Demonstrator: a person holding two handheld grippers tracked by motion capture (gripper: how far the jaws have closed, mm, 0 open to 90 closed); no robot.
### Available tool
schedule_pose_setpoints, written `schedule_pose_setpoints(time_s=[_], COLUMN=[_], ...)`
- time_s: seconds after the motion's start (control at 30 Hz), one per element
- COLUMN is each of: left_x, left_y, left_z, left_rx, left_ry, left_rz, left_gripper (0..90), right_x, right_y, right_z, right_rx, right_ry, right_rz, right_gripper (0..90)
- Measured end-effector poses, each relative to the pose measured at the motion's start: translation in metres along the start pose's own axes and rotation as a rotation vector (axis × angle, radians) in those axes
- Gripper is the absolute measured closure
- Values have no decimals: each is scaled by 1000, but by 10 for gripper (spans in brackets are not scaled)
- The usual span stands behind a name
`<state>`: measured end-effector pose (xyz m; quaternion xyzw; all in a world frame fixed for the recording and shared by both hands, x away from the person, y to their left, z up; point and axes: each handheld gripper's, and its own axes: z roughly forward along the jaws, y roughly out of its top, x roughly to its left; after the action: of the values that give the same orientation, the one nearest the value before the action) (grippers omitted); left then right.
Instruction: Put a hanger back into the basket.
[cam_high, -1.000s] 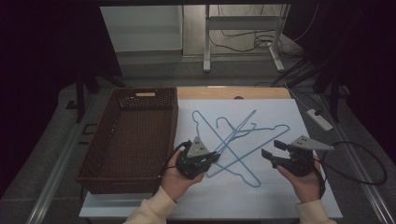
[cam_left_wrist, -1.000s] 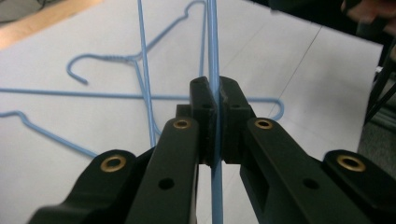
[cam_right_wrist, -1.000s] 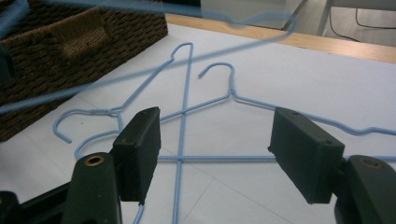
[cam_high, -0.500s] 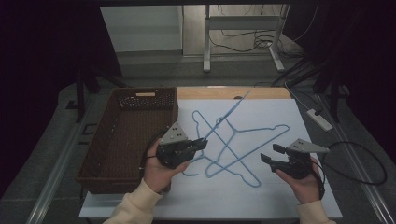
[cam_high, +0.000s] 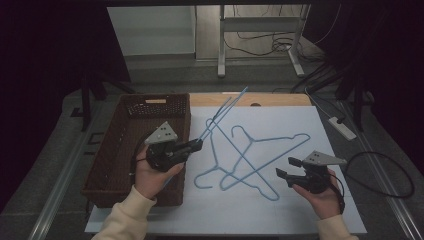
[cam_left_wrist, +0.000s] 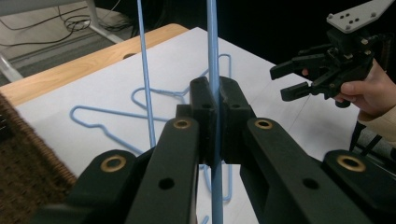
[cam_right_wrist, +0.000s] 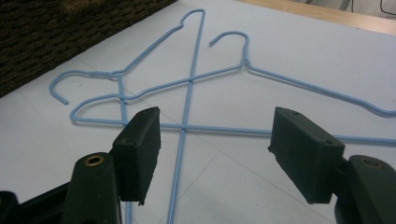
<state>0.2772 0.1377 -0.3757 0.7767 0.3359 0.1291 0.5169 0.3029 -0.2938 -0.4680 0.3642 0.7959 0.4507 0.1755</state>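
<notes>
Now left hand-held gripper (cam_high: 196, 145) clamps lifted blue hanger (cam_high: 222, 114), over basket (cam_high: 120, 150) edge.

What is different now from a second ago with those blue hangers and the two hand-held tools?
The left tool, clamped on one blue hanger, has lifted it off the pile and carried it leftward toward the basket. The right tool stayed open and in place, and the two other hangers still lie crossed on the white sheet.

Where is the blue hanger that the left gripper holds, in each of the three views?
High view: the lifted hanger slants up from the left gripper, beside the basket.
Left gripper view: its wire runs upright between the shut jaws, centre.
Right gripper view: I cannot tell it from the others.
Shared landmark: the two crossed hangers on the white sheet.
</notes>
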Motion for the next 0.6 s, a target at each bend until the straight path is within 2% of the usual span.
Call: schedule_pose_setpoints(time_s=[0.1,0.27,0.6], left_x=[3,14,41], left_y=[0,-1,-11], left_z=[-5,-23,-49], left_rx=[-4,-16,-25], left_ry=[6,28,71], left_rz=[-3,-4,-47], left_gripper=[865,865,865], right_x=[0,-2,-1], right_y=[-1,-2,-3], right_z=[0,0,1], right_rx=[1,1,5], right_ry=[5,2,0], right_rz=[0,8,0], right_gripper=[339,338,339])
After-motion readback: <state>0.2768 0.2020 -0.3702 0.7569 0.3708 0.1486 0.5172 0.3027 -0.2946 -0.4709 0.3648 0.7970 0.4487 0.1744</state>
